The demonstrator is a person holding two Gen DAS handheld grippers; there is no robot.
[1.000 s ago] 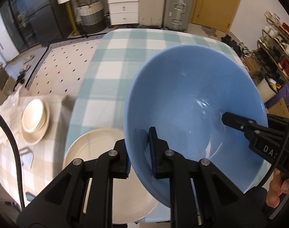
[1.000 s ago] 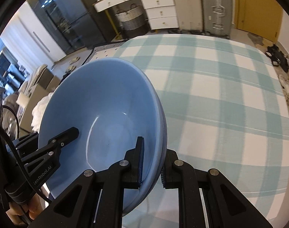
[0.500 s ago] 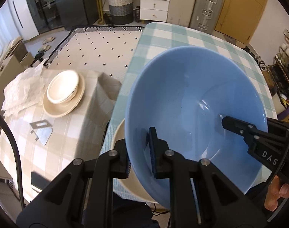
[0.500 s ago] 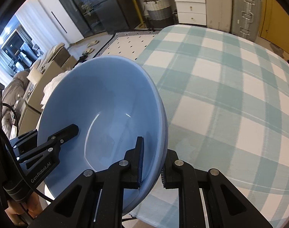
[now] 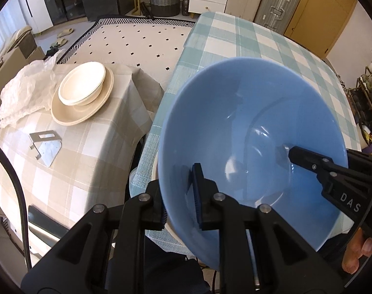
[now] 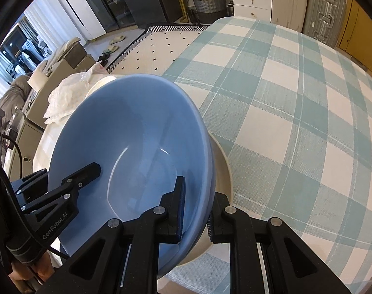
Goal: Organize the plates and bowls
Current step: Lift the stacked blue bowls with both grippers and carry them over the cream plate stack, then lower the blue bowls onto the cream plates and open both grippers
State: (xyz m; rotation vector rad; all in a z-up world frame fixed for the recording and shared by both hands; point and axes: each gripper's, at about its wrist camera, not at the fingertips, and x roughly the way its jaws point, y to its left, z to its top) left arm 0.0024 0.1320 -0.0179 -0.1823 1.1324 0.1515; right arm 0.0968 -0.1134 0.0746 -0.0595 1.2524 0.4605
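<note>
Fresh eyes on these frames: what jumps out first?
A big blue bowl fills both views, its rim pinched on opposite sides by the left tongs and right tongs, above the edge of the teal checked tablecloth. On the beige side table at left, white bowls sit stacked on a cream plate.

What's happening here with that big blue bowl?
A person is carrying the blue bowl with two hand-held tongs, the left tongs and right tongs each clamped on opposite sides of its rim. It hangs over a cream plate at the checked table's edge. More cream dishes sit on a side table.
</note>
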